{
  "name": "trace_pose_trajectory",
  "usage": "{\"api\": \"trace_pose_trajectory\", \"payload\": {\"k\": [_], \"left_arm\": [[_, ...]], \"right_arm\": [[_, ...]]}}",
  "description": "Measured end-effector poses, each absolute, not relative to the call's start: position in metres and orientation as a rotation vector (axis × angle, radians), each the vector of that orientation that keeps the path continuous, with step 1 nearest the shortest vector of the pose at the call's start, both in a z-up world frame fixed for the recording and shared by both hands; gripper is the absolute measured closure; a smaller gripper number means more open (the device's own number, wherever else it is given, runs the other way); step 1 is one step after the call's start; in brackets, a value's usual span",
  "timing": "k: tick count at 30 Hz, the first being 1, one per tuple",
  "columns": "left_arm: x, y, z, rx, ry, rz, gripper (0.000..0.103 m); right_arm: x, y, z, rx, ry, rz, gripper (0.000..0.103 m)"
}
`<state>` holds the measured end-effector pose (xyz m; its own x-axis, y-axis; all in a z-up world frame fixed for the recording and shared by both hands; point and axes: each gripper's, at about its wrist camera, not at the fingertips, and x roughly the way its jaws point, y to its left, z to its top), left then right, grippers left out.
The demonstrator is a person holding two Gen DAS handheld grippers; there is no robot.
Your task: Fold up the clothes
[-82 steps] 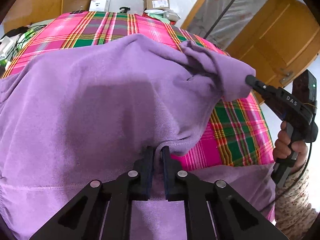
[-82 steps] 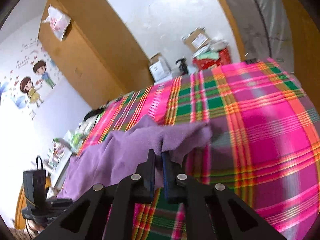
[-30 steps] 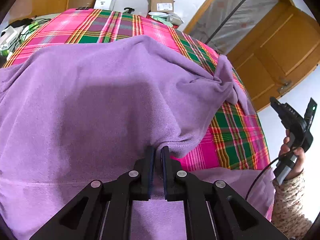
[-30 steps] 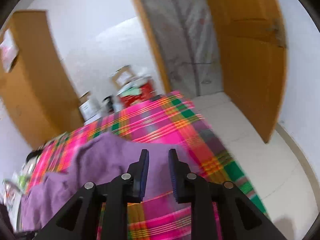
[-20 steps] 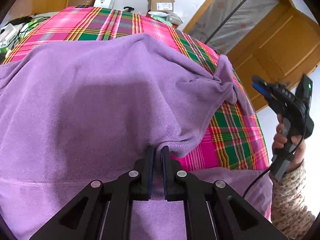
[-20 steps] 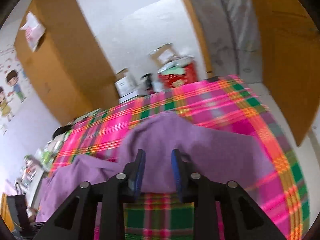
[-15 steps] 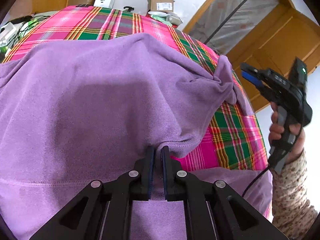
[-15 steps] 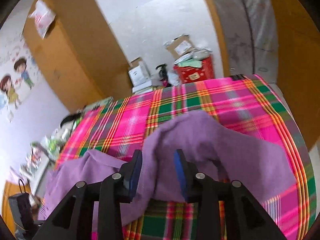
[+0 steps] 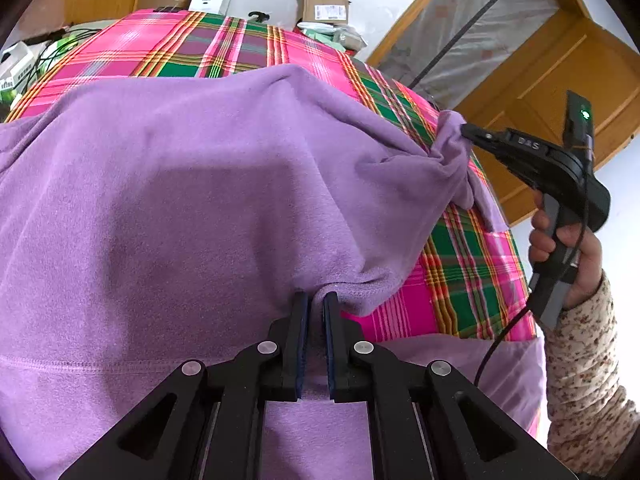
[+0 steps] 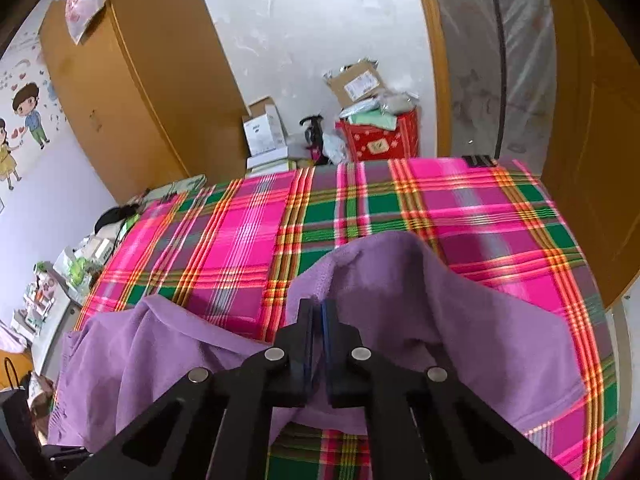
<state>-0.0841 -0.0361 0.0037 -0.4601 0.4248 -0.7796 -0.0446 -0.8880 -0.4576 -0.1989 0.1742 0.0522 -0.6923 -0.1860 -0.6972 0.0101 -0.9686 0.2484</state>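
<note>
left wrist view: purple garment [image 9: 192, 208] spread over the plaid bed cover [image 9: 472, 280]; left tongs [image 9: 316, 312] clamped on its hem.
right wrist view: right tongs [image 10: 319, 320] pinched on a garment corner [image 10: 384, 276].
handling: keep both edges taut, level.
hidden: garment's near edge and shape cut off.

The purple fleece garment [image 9: 208, 208] is a soft, matte-napped textile with a stitched hem line running across the area below and left of the left jaws. It lies spread and partly lifted. One folded edge is pinched between the left jaws, rising ahead of them in a broad, smooth sheet. A second bunched corner [image 10: 360, 268] sits between the right jaws, with the fabric sloping down to both sides and creased to their left.
</note>
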Motion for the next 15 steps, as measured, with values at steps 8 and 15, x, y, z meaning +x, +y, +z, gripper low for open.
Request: {"api": "trace_pose_trajectory", "payload": {"k": [8, 15], "left_arm": [[-0.083, -0.036, 0.003, -1.446, -0.566, 2.407, 0.095], [-0.082, -0.043, 0.004, -1.446, -0.594, 2.411, 0.096]], "right_arm": [[-0.141, 0.208, 0.064, 1.07, -0.489, -2.891, 0.099], [-0.099, 0.22, 0.056, 1.054, -0.596, -2.92, 0.099]]}}
